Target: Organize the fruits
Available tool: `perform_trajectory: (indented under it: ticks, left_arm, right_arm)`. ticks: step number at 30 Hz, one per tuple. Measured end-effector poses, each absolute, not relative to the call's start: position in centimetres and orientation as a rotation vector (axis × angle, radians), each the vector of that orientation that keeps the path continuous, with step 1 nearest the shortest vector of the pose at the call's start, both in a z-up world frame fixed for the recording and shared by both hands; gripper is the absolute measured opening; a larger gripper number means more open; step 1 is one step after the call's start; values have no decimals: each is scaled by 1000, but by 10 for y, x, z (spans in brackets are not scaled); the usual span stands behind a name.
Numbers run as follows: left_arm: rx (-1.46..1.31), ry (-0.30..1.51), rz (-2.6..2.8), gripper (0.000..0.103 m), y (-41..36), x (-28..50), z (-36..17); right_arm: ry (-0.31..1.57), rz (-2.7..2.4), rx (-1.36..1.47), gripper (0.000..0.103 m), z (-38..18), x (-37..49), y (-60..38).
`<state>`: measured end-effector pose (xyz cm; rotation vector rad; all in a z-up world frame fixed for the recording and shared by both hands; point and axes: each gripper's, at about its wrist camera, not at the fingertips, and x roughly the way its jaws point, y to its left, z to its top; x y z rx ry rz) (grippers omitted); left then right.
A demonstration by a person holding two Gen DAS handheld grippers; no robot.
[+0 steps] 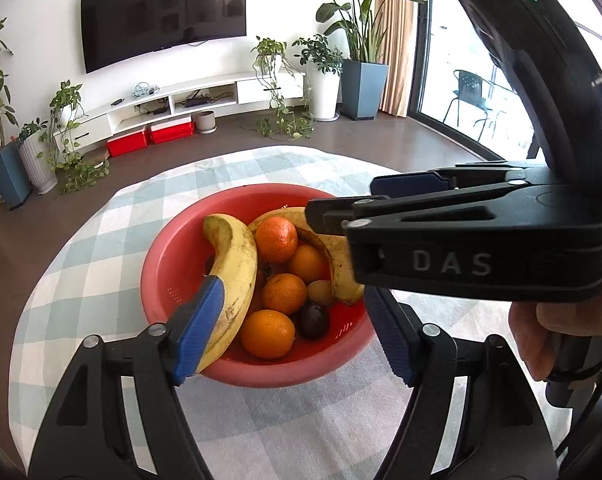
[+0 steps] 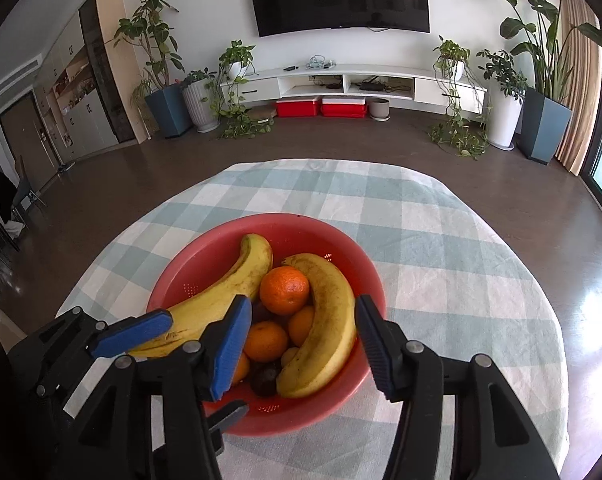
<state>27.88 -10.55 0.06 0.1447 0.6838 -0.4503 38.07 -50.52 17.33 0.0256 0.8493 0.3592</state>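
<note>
A red perforated bowl (image 1: 157, 264) (image 2: 301, 220) on the checked tablecloth holds two bananas, several oranges (image 1: 276, 239) (image 2: 284, 290), a dark plum-like fruit (image 1: 313, 321) and a small pale fruit (image 1: 321, 292). My left gripper (image 1: 293, 332) is open over the bowl's near rim, and the left banana (image 1: 237, 272) (image 2: 221, 300) lies against its left pad only. My right gripper (image 2: 305, 344) (image 1: 345, 200) is open too. The right banana (image 2: 329, 320) (image 1: 341, 260) lies between its fingers, with a gap on the left side. In the right wrist view the left gripper's blue finger (image 2: 133, 334) lies by that banana's stem end.
The round table's blue and white checked cloth (image 1: 101, 240) (image 2: 441, 260) spreads around the bowl. A person's hand (image 1: 541, 332) grips the right tool's handle. Beyond the table are dark floor, a TV cabinet (image 2: 341, 80), potted plants and red boxes (image 2: 321, 106).
</note>
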Motion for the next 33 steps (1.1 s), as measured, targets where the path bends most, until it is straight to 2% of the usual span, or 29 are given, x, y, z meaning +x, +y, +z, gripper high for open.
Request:
perform_trajectory:
  ticks: [2, 6, 8, 15, 17, 20, 26, 33]
  left_arm:
    - [134, 668, -442, 77, -103, 270, 7]
    - [138, 595, -426, 97, -95, 237, 20]
    - [139, 541, -399, 103, -86, 217, 29]
    - [144, 353, -228, 103, -46, 133, 67]
    - [181, 274, -127, 103, -39, 105, 83]
    - [185, 168, -86, 103, -29, 66, 106]
    - [128, 211, -91, 103, -21, 24, 132]
    - [94, 265, -109, 103, -22, -3, 139]
  right_arm:
    - [827, 342, 50, 71, 180, 371, -513]
    - [776, 307, 83, 80, 195, 344, -529]
    - [742, 286, 95, 84, 201, 326, -536]
    - [549, 217, 91, 95, 226, 244, -549]
    - [454, 195, 94, 103, 238, 217, -552]
    - [279, 154, 116, 103, 261, 175, -556]
    - [83, 108, 130, 103, 307, 118, -558]
    - [117, 124, 158, 103, 324, 89, -561]
